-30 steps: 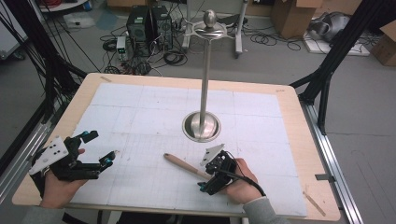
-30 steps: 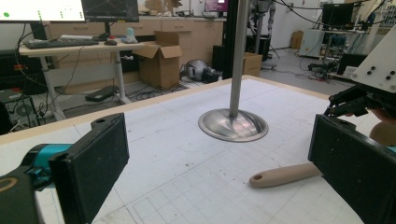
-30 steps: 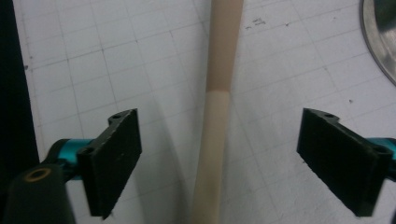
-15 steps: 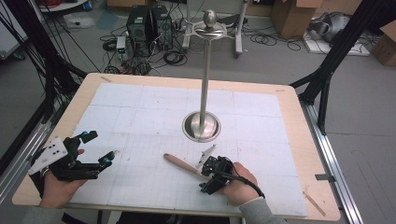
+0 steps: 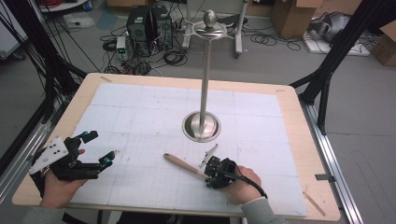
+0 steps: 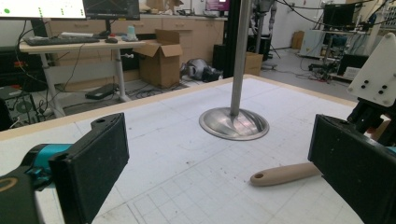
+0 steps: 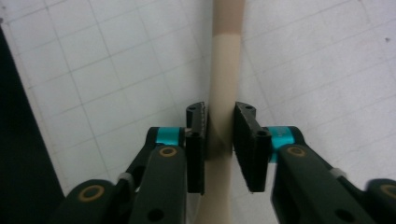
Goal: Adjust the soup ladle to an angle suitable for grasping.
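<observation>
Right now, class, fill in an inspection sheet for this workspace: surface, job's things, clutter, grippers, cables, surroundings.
Surface: white gridded mat on a wooden table, faint specks.
Job's things: tan handle lying flat on the mat; its far end is hidden behind the right gripper.
Clutter: metal stand upright mid-table; wooden stick near the right edge.
Grippers: right gripper has just closed its jaws on the handle; left gripper open, holding nothing, over the mat.
Cables: black lead over the right hand.
Surroundings: computer towers, loose floor cables, cardboard boxes.
</observation>
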### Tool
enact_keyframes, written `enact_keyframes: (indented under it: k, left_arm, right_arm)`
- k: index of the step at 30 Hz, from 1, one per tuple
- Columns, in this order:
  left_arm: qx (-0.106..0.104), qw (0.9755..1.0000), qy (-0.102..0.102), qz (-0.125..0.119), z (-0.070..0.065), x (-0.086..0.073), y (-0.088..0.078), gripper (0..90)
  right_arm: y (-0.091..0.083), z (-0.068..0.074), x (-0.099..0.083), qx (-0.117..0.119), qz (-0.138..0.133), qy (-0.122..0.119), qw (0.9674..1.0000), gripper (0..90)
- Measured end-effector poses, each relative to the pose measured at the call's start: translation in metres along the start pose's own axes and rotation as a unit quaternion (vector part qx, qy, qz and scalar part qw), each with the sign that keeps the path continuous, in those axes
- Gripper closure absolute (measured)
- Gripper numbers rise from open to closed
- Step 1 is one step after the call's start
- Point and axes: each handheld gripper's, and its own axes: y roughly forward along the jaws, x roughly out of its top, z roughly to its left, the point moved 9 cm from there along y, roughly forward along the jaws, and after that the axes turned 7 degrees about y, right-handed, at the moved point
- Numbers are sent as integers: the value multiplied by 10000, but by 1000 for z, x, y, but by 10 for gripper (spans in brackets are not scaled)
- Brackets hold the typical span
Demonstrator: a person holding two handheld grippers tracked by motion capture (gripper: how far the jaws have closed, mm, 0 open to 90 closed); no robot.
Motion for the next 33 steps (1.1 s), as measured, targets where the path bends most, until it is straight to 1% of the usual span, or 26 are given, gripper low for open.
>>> enact_keyframes:
  k: [1, 2, 3, 4, 6, 7, 8, 9, 11, 12, 13, 14, 15, 16, 18, 19, 20, 22, 24, 26, 27, 28, 29, 30, 31, 33]
  left_arm:
    - [0, 10000, 0, 0, 0, 0, 0, 56]
    - [-10, 10000, 16, 7, 0, 0, 0, 56]
    - [-10, 10000, 16, 7, 0, 0, 0, 56]
    - [-10, 10000, 14, 3, 0, 0, 0, 56]
    - [-4, 10000, 9, 2, 0, 0, 0, 56]
    - [-3, 10000, 19, -3, 0, 0, 1, 56]
    - [-3, 10000, 19, -3, 0, 0, 1, 56]
    - [-4, 10000, 22, -2, 0, 0, 1, 56]
    - [-4, 10000, 25, 4, 0, 0, 1, 56]
    - [-8, 10000, 30, 2, 0, 0, 1, 56]
    - [-9, 10000, 29, 6, 0, 0, 1, 56]
    - [-4, 10000, 25, 7, 0, 0, 1, 56]
    - [-3, 10000, 24, 6, 0, 0, 1, 56]
    - [-3, 10000, 24, 6, 0, 0, 1, 56]
    - [-5, 10000, 29, 6, 0, 0, 1, 56]
    - [-7, 10000, 33, 4, 0, 0, 1, 56]
    - [-4, 10000, 34, 6, 0, 0, 1, 56]
    - [-12, 10000, 35, 6, 0, 0, 2, 56]
    - [-22, 10000, 39, 20, -1, -1, 3, 56]
    - [-26, 10000, 43, 26, -1, -1, 3, 56]
    - [-15, 10000, 42, 33, 0, -1, 2, 56]
    - [-15, 10000, 42, 33, 0, -1, 2, 56]
    - [-14, 10000, 36, 30, 0, -1, 2, 56]
    - [-5, 10000, 38, 32, 0, -2, 1, 56]
    - [3, 10000, 23, 32, 0, -2, 1, 56]
    - [2, 10000, 13, 5, 0, -1, 0, 56]
  right_arm:
    - [0, 0, 0, 0, 0, 0, 10000, 758]
    - [0, -1, 0, 46, -22, 148, 9999, 770]
    - [0, -1, 0, 46, -22, 148, 9999, 770]
    - [0, 0, 0, 58, -16, 226, 9997, 772]
    - [0, 0, 0, 51, -31, 218, 9997, 774]
    - [-1, 1, -1, 114, -51, 211, 9997, 778]
    - [-1, 1, -1, 114, -51, 211, 9997, 778]
    - [-1, 0, -1, 93, -60, 140, 9998, 778]
    - [-2, 0, -1, 72, -86, 132, 9999, 779]
    - [-2, 0, -1, 73, -141, 117, 9998, 779]
    - [-4, 0, -1, 74, -185, 165, 9997, 779]
    - [-7, -1, 1, 82, -353, 211, 9991, 779]
    - [-10, -2, 2, 114, -445, 218, 9987, 779]
    - [-10, -2, 2, 114, -445, 218, 9987, 779]
    - [-15, -2, 3, 146, -598, 302, 9976, 779]
    - [-20, -4, 3, 180, -748, 345, 9964, 779]
    - [-20, -4, 3, 180, -748, 345, 9964, 779]
    - [-26, -5, 2, 228, -922, 444, 9945, 779]
    - [-28, -7, 1, 235, -970, 448, 9940, 779]
    - [-32, -9, 1, 231, -1080, 503, 9926, 779]
    - [-35, -12, 0, 259, -1176, 560, 9911, 779]
    - [-35, -12, 0, 259, -1176, 560, 9911, 779]
    - [-37, -13, 0, 254, -1218, 562, 9906, 779]
    - [-40, -15, 1, 263, -1299, 603, 9893, 779]
    - [-40, -15, 1, 263, -1299, 603, 9893, 779]
    - [-44, -18, 2, 274, -1456, 631, 9870, 779]
